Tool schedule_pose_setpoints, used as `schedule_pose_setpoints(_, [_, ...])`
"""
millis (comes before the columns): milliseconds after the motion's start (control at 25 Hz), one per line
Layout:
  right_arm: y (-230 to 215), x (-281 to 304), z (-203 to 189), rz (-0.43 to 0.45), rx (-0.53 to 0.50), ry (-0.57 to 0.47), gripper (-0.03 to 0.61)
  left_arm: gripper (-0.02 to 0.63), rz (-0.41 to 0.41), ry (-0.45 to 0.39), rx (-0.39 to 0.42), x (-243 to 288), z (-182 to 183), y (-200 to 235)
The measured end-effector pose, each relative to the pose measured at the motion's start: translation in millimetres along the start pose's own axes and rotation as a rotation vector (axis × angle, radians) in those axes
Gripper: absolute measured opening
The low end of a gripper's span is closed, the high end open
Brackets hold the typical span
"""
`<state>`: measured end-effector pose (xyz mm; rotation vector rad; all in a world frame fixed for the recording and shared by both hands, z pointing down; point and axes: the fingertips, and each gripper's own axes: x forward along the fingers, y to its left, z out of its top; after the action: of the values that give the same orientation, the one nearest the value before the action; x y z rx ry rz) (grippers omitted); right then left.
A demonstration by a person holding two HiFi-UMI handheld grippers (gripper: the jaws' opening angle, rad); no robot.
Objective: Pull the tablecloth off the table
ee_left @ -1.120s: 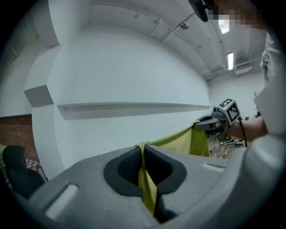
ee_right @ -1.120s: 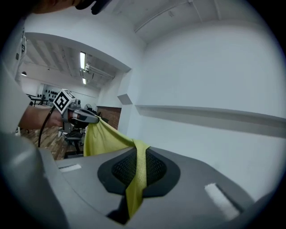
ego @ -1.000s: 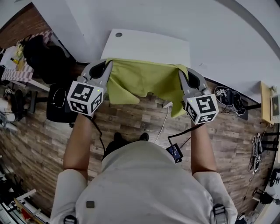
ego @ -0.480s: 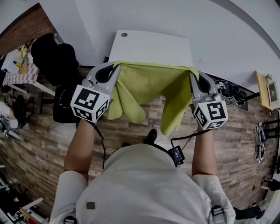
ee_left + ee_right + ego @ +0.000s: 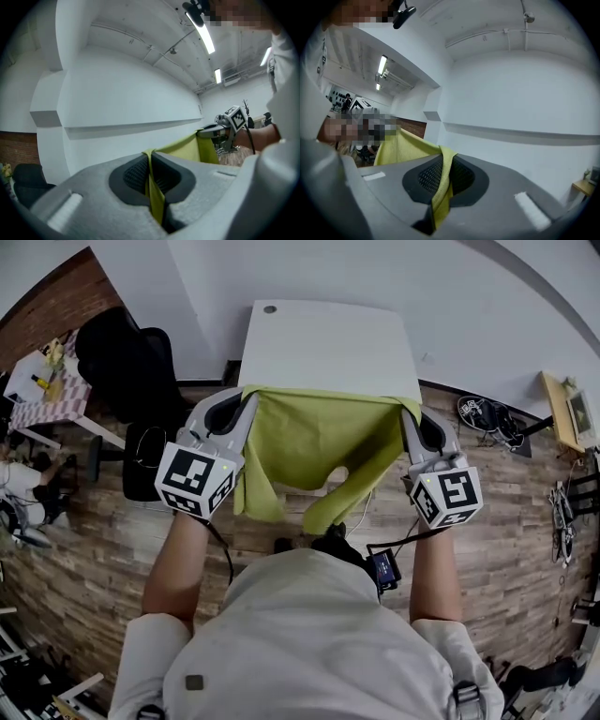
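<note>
Together, both forearms stretch forward, level. The left gripper and right gripper each clamp a corner of the tablecloth.

Pale short-sleeved shirt on the person. Left gripper and right gripper: grey moulded shells, ribbed black pads, black-and-white marker cubes, thin black cables trailing back.

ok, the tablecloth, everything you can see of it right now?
The tablecloth is yellow-green, soft woven-looking fabric. Its top edge is stretched between the left gripper and right gripper, each shut on a corner. The rest hangs in loose folds in front of the person. It looks clear of the white table.
</note>
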<state>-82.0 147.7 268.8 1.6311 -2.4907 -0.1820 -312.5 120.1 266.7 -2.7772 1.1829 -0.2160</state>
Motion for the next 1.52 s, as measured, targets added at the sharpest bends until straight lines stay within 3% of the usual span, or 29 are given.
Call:
schedule_pose_setpoints(360, [15.1,-22.2,-22.0,0.058,-0.002,0.012,0.014,0.005,0.074,-0.005,-0.04,-20.9,-16.1,-24.3])
schedule_pose_setpoints(880, [-22.2,-82.6,-63.0,0.162,-0.008,0.026,0.014,0.005,0.196,0.047,-0.072,-12.2,-33.2,-110.7])
schedule_pose_setpoints(1120, [-44.6,-117.5,-91.2,0.17,-0.003,0.041,0.014,0.005,0.201,0.034,-0.102,-2.5,-41.6,-163.2])
schedule_pose_setpoints(1520, [-57.4,-145.8,-130.6,0.197,0.025,0.085,0.014,0.005,0.21,0.051,-0.129,8.7,-68.4,-214.9])
